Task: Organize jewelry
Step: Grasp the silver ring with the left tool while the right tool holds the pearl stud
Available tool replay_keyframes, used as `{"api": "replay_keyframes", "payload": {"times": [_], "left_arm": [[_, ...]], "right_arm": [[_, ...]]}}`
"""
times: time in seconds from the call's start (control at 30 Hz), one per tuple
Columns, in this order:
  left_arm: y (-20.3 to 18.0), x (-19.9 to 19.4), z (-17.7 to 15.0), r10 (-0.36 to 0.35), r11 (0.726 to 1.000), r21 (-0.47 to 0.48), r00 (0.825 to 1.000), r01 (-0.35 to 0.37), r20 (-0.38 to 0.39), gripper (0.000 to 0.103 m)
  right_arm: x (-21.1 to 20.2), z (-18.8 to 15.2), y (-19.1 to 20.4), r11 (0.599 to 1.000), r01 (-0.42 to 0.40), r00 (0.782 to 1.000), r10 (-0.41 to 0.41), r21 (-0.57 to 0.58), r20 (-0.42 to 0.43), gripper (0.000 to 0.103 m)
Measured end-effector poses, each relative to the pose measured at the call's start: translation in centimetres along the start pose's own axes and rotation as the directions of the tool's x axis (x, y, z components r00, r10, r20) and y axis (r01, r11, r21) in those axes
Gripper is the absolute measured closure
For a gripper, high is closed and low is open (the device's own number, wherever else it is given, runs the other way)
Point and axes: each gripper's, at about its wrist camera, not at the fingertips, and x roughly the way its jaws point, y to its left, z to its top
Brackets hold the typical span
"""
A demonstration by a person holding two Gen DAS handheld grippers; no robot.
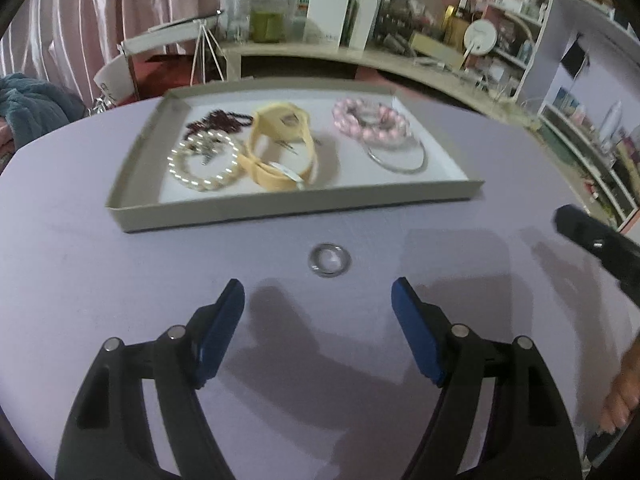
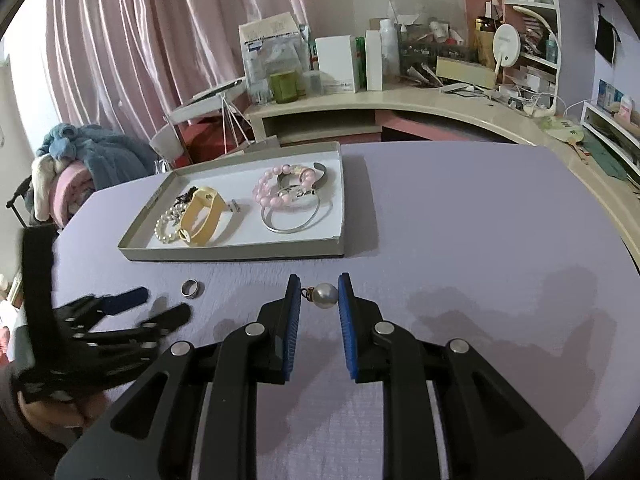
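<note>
1. Lilac table, pink curtain and crowded shelves behind.
2. Far left in the right wrist view: left gripper, fingers released and spread wide, nothing between, tips near ring.
3. Same ring in the left wrist view: flat on the table, just ahead of the blue pads, between gripper and tray.
4. For a clean pick, probably best: centre the ring between the pads, drop the tips to the cloth, then close slowly; thin metal likely to skid or flip.
5. Tray centre-left, already holding white beads, yellow band, pink beads, bangle.
6. Centre: right gripper clenched on pearl, pearl touching the right pad, small gold cap toward the left pad; seemingly held above the table.
7. Grip sits at the fingertips only, so likely wise to carry level and release low over a bare tray patch, lest the pearl roll.
</note>
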Motion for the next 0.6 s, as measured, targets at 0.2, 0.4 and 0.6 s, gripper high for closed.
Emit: {"api": "replay_keyframes", "payload": {"times": [0.2,0.4,0.6], "left_arm": [[-1.5,1.1,0.5,0.067,0.997,0.034,0.998,-0.067,0.013,0.047],[-1.6,1.1,0.5,0.099,0.994,0.041,0.995,-0.1,0.026,0.081],[-1.1,0.6,0.2,0.096,0.995,0.025,0.995,-0.097,0.028,0.082]], "right_arm": [[0.1,0.0,-0.5,1.0,-0.023,1.0,0.023,0.011,0.005,0.083],[-0.2,-0.1,-0.4,0.999,-0.048,0.999,0.048,0.008,0.01,0.083],[-0.3,-0.2,0.7,0.998,-0.063,0.998,0.063,0.004,0.008,0.083]]}}
